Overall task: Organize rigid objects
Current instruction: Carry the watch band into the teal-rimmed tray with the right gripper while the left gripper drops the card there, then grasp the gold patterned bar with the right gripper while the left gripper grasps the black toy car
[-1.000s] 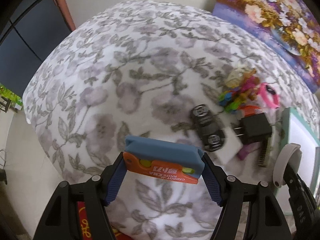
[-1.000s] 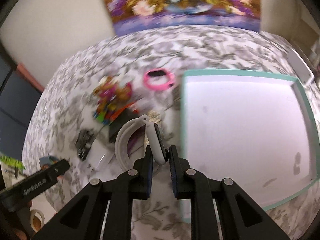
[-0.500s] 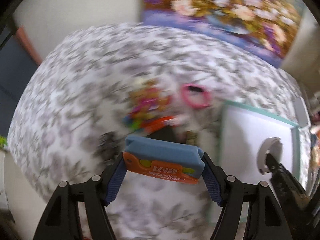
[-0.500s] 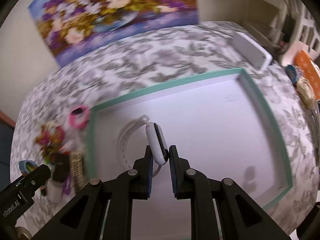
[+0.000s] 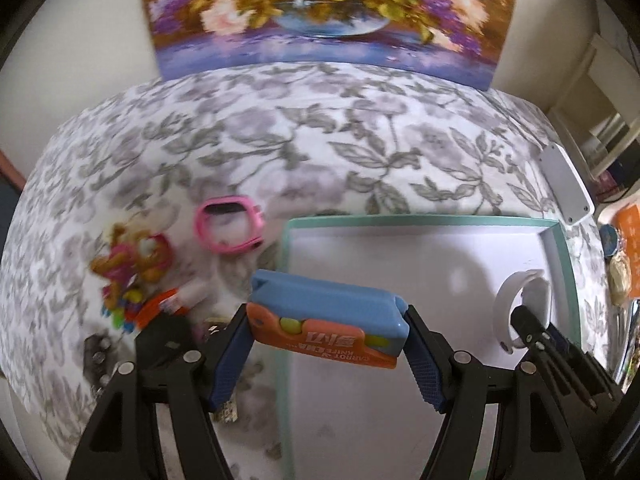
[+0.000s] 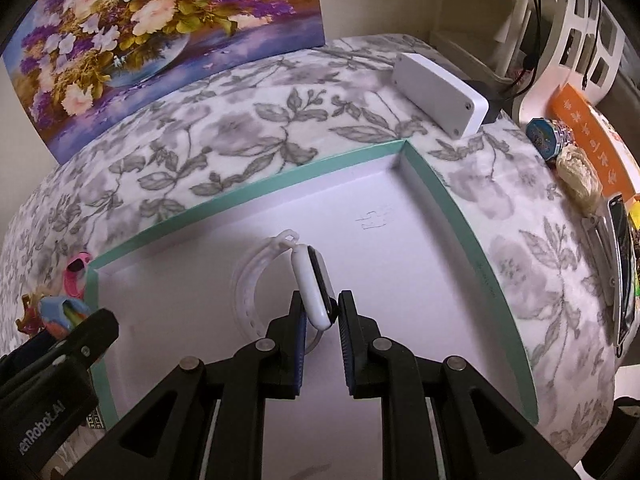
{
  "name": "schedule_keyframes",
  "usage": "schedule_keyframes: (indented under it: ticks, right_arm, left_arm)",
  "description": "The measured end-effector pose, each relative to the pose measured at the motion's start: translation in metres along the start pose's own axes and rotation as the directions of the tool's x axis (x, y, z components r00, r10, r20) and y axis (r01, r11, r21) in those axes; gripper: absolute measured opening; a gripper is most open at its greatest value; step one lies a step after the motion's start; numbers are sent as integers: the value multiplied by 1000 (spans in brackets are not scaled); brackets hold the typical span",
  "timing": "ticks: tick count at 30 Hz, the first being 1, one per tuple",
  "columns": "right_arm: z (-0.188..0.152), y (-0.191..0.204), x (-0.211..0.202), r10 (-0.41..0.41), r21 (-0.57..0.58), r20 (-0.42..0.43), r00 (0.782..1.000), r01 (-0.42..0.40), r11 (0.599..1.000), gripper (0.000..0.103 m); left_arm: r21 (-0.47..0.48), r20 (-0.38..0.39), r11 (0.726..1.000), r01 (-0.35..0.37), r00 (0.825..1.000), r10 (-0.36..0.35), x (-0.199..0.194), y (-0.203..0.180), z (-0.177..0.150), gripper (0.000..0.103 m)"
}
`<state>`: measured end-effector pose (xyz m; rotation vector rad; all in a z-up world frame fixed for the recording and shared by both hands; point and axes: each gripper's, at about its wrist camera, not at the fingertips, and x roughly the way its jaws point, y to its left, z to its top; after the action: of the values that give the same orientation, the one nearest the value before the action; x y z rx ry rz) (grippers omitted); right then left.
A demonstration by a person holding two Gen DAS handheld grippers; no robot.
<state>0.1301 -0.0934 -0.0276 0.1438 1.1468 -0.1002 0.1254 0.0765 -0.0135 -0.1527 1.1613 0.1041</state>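
Holding, left gripper (image 5: 326, 334): clenched across a blue-and-orange toy knife (image 5: 326, 320), level above the tray's left edge.
Right gripper (image 6: 322, 316): fingers slightly apart around a white watch (image 6: 312, 288); firm grip cannot be told.
Watch: over the tray (image 6: 256, 194) floor, strap (image 6: 250, 280) left.
Pink watch (image 5: 229, 230): on the cloth beside the tray.

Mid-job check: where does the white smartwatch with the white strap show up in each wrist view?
Left wrist view: the white smartwatch is far right, over the white tray with the teal rim, at the right gripper.
Right wrist view: centre, between the gripper's fingers.
Shared landmark: the tray's teal rim.
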Motion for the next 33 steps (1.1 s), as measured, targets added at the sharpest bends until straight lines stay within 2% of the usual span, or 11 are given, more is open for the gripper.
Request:
schedule_keyframes:
  ticks: [9,11,15,18,20,22,26,31,33]
  right_arm:
    - [-1,4,9,-9,2,-26,1000,9,1000,17]
    - [-1,2,9,-11,11,-32,999,12,1000,17]
    - [-2,-1,8,-15,20,-44,999,16,1000,22]
    - [-3,-1,3,-30,17,-33,999,31,999,38]
    - [-3,-1,-2,-47,17,-22,999,47,999,58]
    - [-4,-2,-6,-52,17,-16,999,52,999,62]
    - [-7,-1,-11,-74,4,-11,997,74,997,69]
    - [-16,0,-18,-78,6,-7,997,78,997,82]
    - [-21,1,-21,-82,1,-3,997,82,997,83]
  left_arm:
    - [15,-23,1000,18,1000,-17,17,-9,-5,76]
    - [23,-17,1000,12,1000,-12,15,-10,-6,83]
    - [18,-5,1000,0,1000,0,9,-7,-6,86]
    - [10,-4,1000,2,1000,-2,4,-4,-7,92]
    - [-3,3,1000,-7,1000,7,-1,0,-8,99]
    - [-16,7,1000,-4,1000,4,-6,6,-9,102]
    - [-38,12,999,1,1000,-1,-14,17,-14,103]
    - [-53,9,998,-28,1000,29,-20,33,-23,103]
    - [-67,-2,997,-36,999,36,-21,41,-26,103]
